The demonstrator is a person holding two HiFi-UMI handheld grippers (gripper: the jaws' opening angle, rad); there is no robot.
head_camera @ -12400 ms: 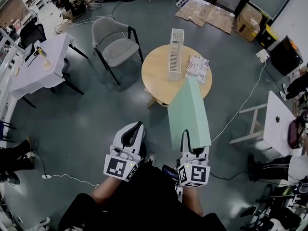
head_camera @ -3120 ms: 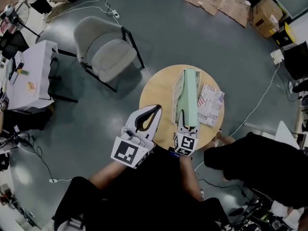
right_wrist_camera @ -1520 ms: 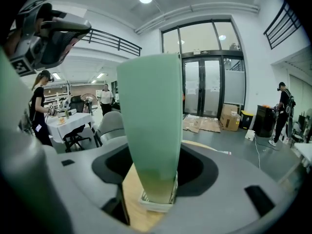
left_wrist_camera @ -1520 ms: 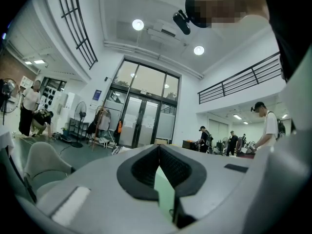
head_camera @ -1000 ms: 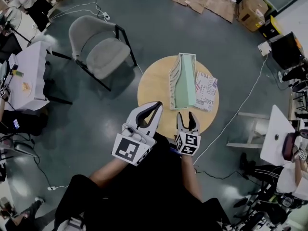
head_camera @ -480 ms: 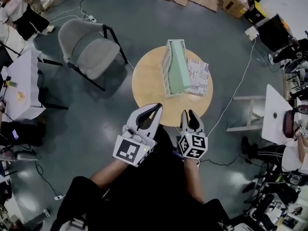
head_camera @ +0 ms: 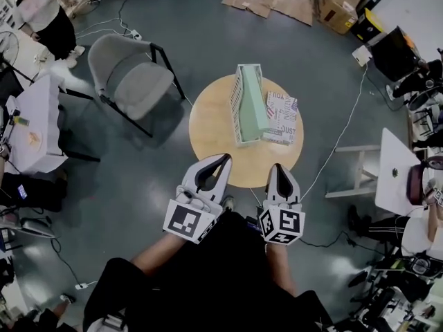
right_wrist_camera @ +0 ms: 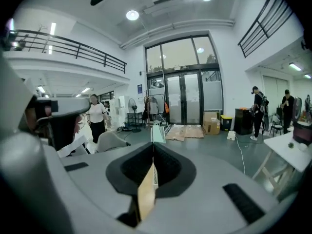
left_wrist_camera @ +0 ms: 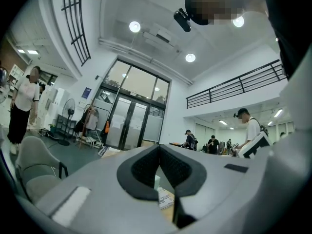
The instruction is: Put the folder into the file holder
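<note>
— Round wooden table point(head_camera: 211, 130) on grey floor. Folder where?
— Green folder point(head_camera: 252, 106) inside white file holder point(head_camera: 237, 109), toward table's far edge, just beside printed paper point(head_camera: 282, 116).
— Grippers?
— Left gripper point(head_camera: 225, 158) clenched, empty. Right gripper point(head_camera: 280, 166) just clamped closed, nothing between jaws. Both by near edge, well apart from holder.

We are looking at bright, even light pouring from round ceiling lamps point(left_wrist_camera: 135, 27), which are blooming with slight glare in both gripper views. The fisheye lenses are bending the railing point(left_wrist_camera: 234, 87) and darkening the corners. In the head view the chair point(head_camera: 131, 81) is casting a soft shadow onto the floor point(head_camera: 138, 178).
</note>
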